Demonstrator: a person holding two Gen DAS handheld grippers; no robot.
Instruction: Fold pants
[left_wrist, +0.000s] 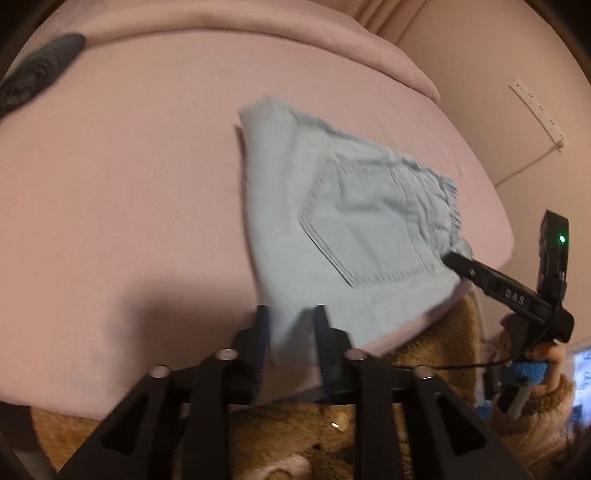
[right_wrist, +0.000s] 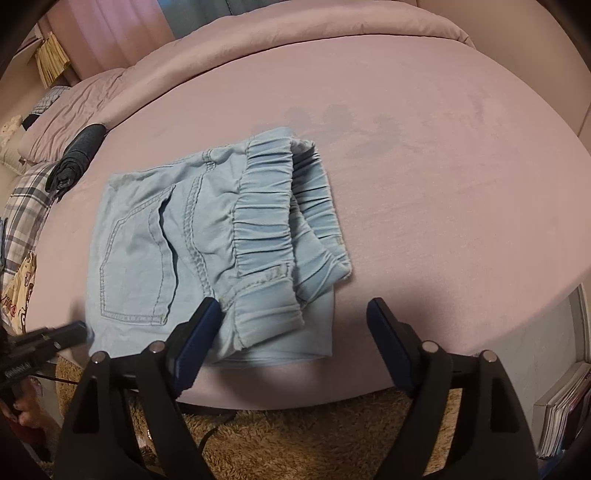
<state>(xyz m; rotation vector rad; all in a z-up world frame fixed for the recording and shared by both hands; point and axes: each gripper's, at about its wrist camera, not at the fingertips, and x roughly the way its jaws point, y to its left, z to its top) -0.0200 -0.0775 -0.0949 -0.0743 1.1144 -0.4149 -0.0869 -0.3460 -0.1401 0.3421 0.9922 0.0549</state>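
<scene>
Jaws spread wide on the right gripper (right_wrist: 295, 332) over the waistband corner, parted narrowly on the left gripper (left_wrist: 291, 332) around a fabric edge, both at six o'clock of folded pale-blue denim pants (right_wrist: 192, 236) lying on a pink-sheeted bed (right_wrist: 443, 166).

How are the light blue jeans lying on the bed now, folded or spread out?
Folded. The light blue jeans form a compact stack on the bed, with the elastic waistband doubled over layers beneath.
</scene>
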